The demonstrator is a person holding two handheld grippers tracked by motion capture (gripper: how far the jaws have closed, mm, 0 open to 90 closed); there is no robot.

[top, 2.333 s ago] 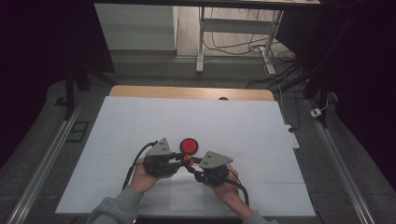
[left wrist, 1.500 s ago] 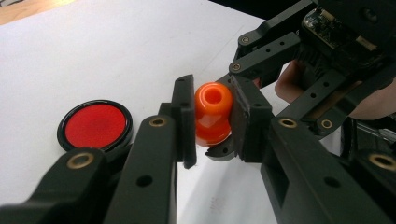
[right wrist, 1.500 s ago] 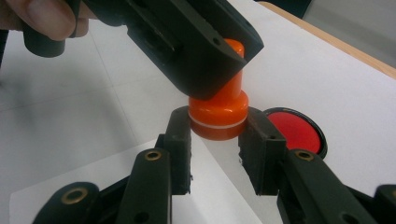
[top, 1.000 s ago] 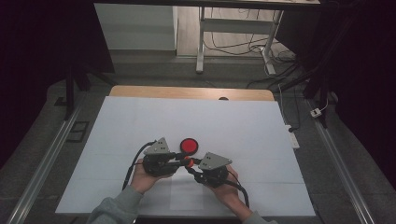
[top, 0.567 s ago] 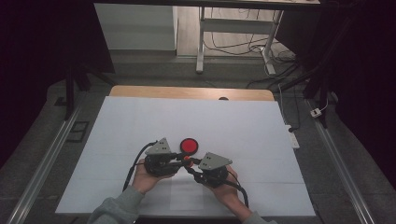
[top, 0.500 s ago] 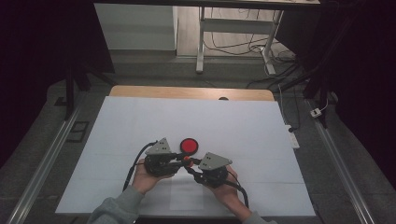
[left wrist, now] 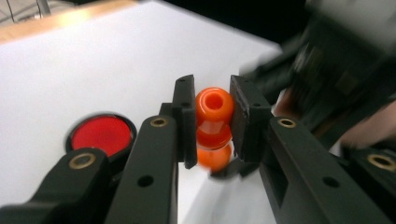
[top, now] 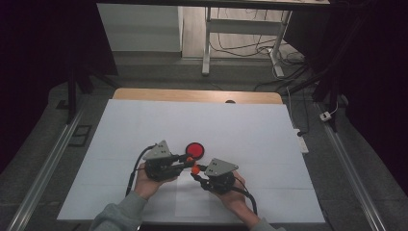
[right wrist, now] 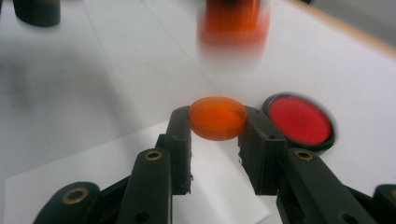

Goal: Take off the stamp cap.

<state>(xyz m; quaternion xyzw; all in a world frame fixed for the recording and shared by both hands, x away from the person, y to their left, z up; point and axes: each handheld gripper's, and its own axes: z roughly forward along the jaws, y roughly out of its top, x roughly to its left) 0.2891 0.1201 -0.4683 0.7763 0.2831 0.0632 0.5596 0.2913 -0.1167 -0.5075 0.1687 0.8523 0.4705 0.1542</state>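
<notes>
White table (top: 144,125) lies bare around both gripping tongs (top: 188,159) (top: 195,169).

The bottle (left wrist: 214,125) clamped in the left gripper (left wrist: 214,116) looks like glossy orange plastic, smooth, with bright highlights on its rounded neck. The cap (right wrist: 218,117) pinched in the right gripper (right wrist: 218,122) is a smooth, slightly see-through orange plastic with a softer sheen. Both grippers' jaws are matt black plastic, set with small brassy metal rivets. Just beside the jaws lies a red disc (top: 194,149), its face smooth and shiny inside a black rim. Beneath it all is a matt white sheet (top: 144,120), paper-like, over a table (top: 192,95) with a wooden edge.
</notes>
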